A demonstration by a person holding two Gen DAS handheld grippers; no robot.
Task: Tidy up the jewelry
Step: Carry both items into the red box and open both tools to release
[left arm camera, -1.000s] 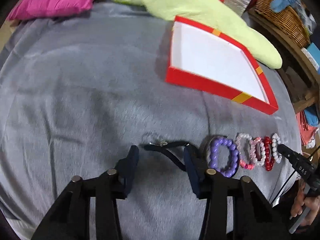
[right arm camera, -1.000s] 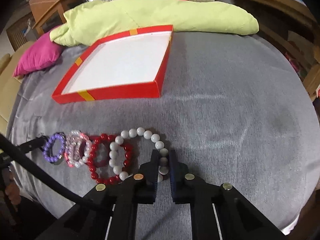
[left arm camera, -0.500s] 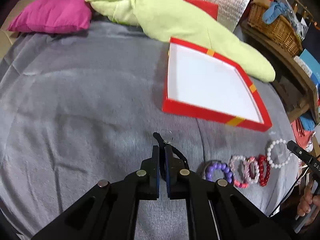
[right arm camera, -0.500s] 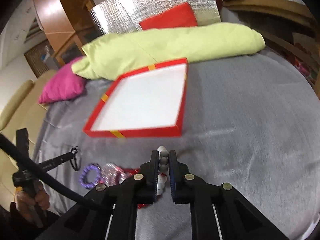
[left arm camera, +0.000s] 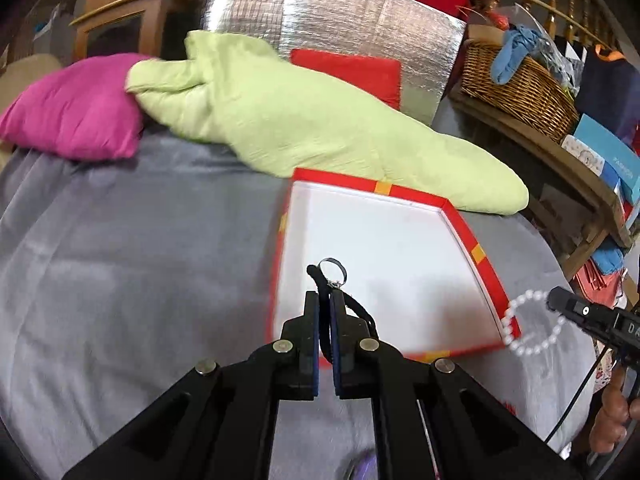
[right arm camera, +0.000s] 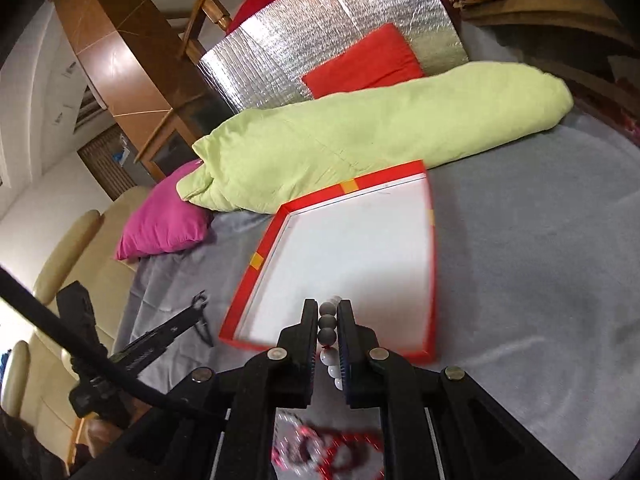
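My left gripper (left arm camera: 324, 298) is shut on a black cord with a silver ring (left arm camera: 333, 270), held up over the near left part of the red box with a white floor (left arm camera: 486, 268). My right gripper (right arm camera: 329, 307) is shut on a white pearl bracelet (right arm camera: 328, 322), held up over the near edge of the same box (right arm camera: 256, 262). The pearl bracelet also hangs from the right gripper's tip in the left wrist view (left arm camera: 520, 322). Red and pink bead bracelets (right arm camera: 340, 454) lie blurred on the grey cover below the right gripper.
A lime green pillow (left arm camera: 304, 120) and a magenta cushion (left arm camera: 76, 108) lie behind the box. A silver foil panel (left arm camera: 340, 28) and red cushion stand at the back. A wicker basket (left arm camera: 516, 84) sits on a wooden shelf at right. A beige sofa (right arm camera: 64, 280) is left.
Both grippers have lifted their pieces off the grey cover and moved forward to the red box. The left gripper closed on the black cord a second ago.
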